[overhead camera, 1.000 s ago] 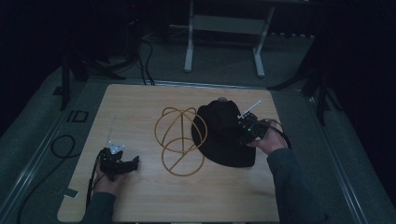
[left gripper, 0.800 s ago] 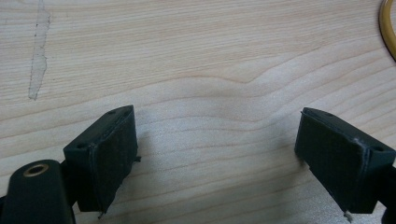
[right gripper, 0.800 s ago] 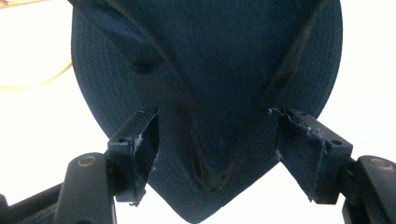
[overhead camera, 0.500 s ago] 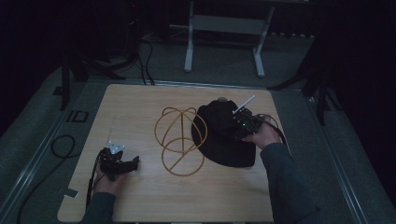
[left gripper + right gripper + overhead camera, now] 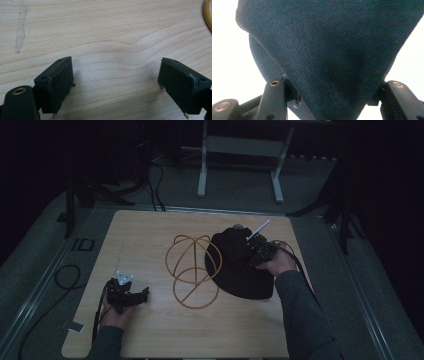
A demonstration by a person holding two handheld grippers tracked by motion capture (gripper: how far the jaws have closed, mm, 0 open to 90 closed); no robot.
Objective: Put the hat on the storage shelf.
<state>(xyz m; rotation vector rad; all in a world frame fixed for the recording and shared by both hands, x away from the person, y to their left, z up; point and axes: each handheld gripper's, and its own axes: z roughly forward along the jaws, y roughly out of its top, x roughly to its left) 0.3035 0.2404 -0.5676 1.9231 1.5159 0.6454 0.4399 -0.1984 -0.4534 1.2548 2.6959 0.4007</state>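
A dark hat (image 5: 239, 265) of twill-like cloth (crown up, brim flat) lies right of centre on the bench (image 5: 150, 235), touching a gold wire stand (image 5: 192, 270).

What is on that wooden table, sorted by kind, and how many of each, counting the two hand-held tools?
Dark hat: 1
Golden wire frame: 1
Hand-held grippers: 2, the left gripper and the right gripper
Total: 4
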